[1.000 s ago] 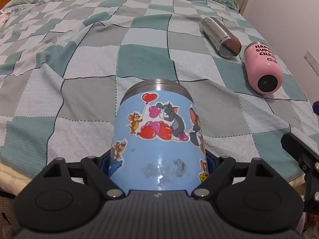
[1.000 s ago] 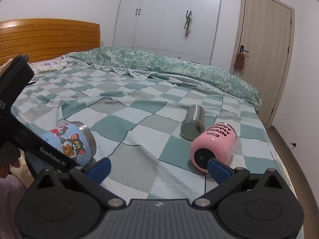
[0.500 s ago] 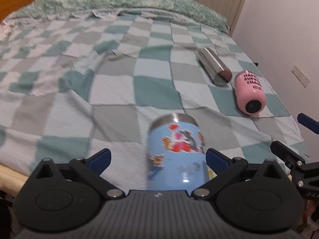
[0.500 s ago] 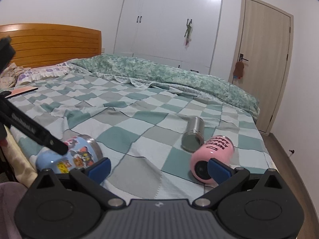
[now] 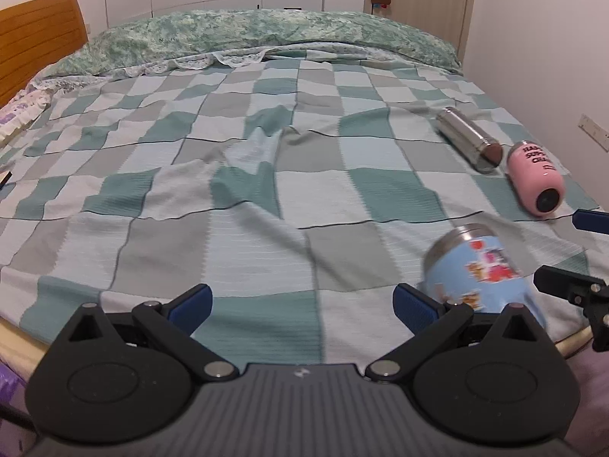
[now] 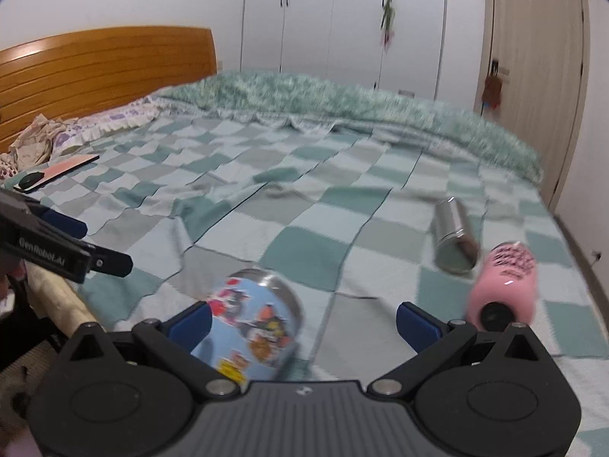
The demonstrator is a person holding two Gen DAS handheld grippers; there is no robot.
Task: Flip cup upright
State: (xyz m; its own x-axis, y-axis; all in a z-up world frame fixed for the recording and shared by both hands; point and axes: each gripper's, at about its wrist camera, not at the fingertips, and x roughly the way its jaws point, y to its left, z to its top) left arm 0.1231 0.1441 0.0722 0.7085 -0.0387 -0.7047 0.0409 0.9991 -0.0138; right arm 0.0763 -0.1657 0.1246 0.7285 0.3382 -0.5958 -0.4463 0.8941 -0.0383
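Note:
A light blue cup (image 5: 477, 272) with cartoon stickers and a steel rim stands free near the bed's front edge; it also shows in the right wrist view (image 6: 253, 323). My left gripper (image 5: 302, 302) is open and empty, and the cup is just right of its right finger. My right gripper (image 6: 304, 321) is open, with the cup low between its fingers near the left one, not gripped. A steel cup (image 5: 468, 139) and a pink cup (image 5: 536, 177) lie on their sides at the right.
The checked bedspread (image 5: 266, 175) is wrinkled in the middle. A green quilt (image 5: 266, 34) lies at the back. A wooden headboard (image 6: 95, 72) and a phone (image 6: 57, 171) are at the left. A door (image 6: 533, 76) is at the right.
My left gripper opened, let go of the blue cup and pulled back to the left. My right gripper moved left toward the cup, which now sits between its fingers.

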